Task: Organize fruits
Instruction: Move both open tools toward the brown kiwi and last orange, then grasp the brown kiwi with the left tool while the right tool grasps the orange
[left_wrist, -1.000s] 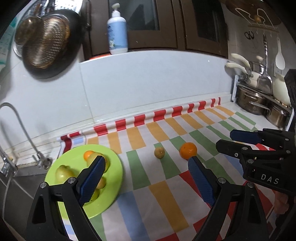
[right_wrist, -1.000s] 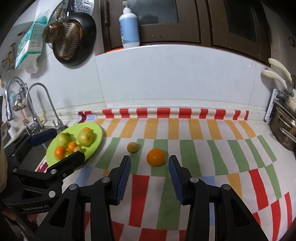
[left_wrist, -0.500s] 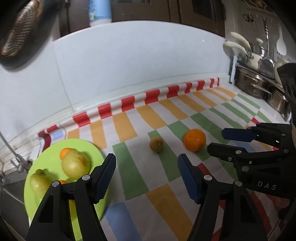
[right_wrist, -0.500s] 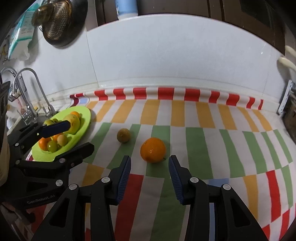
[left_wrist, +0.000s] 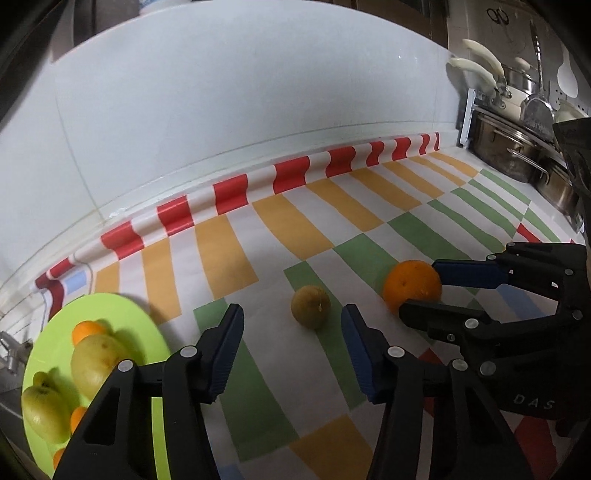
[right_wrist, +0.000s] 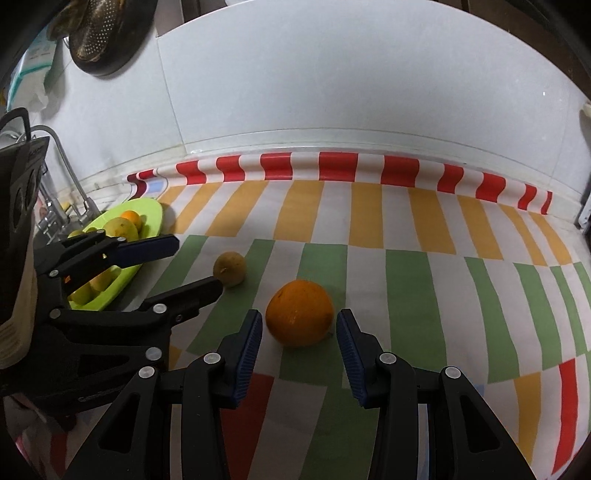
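A small brownish-green fruit (left_wrist: 311, 305) lies on the striped cloth just ahead of my open left gripper (left_wrist: 291, 328); it also shows in the right wrist view (right_wrist: 229, 268). An orange (right_wrist: 300, 313) lies just ahead of the tips of my open right gripper (right_wrist: 299, 332), and shows in the left wrist view (left_wrist: 412, 285) with the right gripper's (left_wrist: 421, 291) fingers on either side of it. A lime-green plate (left_wrist: 122, 314) at the left holds several pears and small oranges; it also shows in the right wrist view (right_wrist: 149, 214).
A white tiled wall (left_wrist: 258, 110) rises behind the cloth. Steel pots (left_wrist: 517, 147) stand at the far right. A tap (right_wrist: 62, 166) and sink edge are to the left of the plate.
Both grippers have moved forward and down toward the cloth. The small fruit and the orange now sit much closer to the fingertips. Neither fruit has moved.
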